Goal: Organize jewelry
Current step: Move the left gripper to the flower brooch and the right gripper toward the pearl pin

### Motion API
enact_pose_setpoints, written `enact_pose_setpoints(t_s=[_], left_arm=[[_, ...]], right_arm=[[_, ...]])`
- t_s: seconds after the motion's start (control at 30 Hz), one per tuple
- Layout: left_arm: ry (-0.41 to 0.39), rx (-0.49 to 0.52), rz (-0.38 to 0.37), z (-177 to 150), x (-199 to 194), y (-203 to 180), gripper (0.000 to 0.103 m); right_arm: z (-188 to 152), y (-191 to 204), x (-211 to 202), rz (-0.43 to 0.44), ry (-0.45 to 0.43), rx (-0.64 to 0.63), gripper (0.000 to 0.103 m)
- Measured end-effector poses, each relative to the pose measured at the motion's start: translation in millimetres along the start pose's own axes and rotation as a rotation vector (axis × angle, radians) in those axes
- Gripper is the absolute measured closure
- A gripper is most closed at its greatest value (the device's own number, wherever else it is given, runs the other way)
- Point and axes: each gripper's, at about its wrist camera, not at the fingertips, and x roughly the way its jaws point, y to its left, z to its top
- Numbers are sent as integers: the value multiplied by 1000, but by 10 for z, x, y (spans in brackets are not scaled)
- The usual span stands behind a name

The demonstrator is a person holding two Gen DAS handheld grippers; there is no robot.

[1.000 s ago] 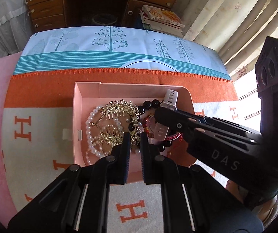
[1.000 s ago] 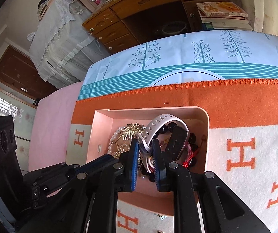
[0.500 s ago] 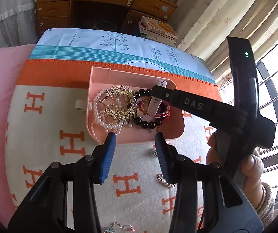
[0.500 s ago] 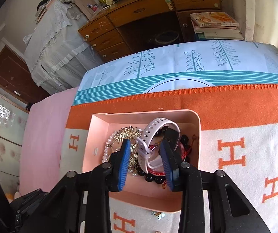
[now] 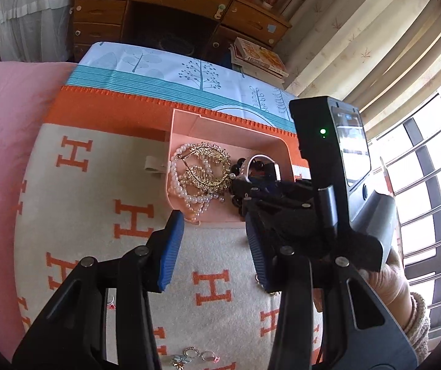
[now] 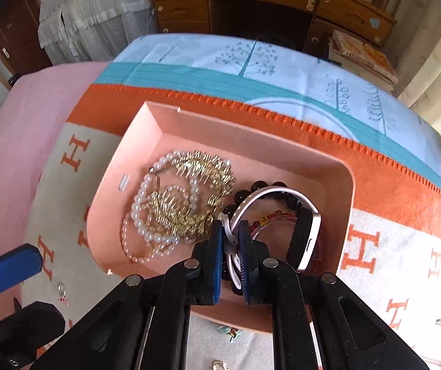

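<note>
Large orange "H" letters repeated across cream blanket [image 5: 97,191], left-wrist view, filling left and lower frame; same letters showed on blanket in right-wrist view, at left edge and lower right. Cover of top book in stack [image 5: 260,57], upper right of left-wrist view, carried print too small to read. No other legible text.

Pink tray [image 6: 337,185] on the blanket, heaped with pearls [image 6: 140,212], gold combs [image 6: 189,197], dark beads [image 6: 260,186]. White-strapped watch [image 6: 269,192] arched at its right
</note>
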Motion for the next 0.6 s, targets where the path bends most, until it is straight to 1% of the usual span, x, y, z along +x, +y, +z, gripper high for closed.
enact_pose_setpoints(t_s=[0.03, 0.07, 0.1, 0.13, 0.17, 0.2, 0.23, 0.33, 0.47, 0.6], left_arm=[[-1, 0, -2, -5, -9, 4, 65], [-3, -1, 0, -10, -17, 7, 65], [-3, -2, 0, -16, -25, 12, 65], [-3, -3, -1, -23, -34, 18, 65], [-4, -4, -2, -30, -44, 22, 65], [-7, -2, -2, -38, -56, 24, 65], [-8, 1, -2, -45, -72, 18, 65], [-14, 8, 1, -68, -121, -2, 65], [-23, 22, -3, -124, -221, -61, 65], [-35, 48, 3, -211, -357, -134, 65]], right_arm=[[-7, -5, 29, 32, 18, 5, 91], [-18, -18, 31, 56, 14, 14, 91], [-31, -38, 9, 70, -1, 26, 86], [-47, -64, -24, 71, -18, 41, 79], [-66, -101, -71, 81, -37, 56, 74], [-96, -134, -127, 98, -59, 72, 67], [-124, -169, -188, 113, -78, 87, 65], [-232, -275, -357, 153, -110, 117, 65], [-434, -381, -574, 172, -141, 134, 65], [-712, -468, -823, 193, -167, 138, 65]])
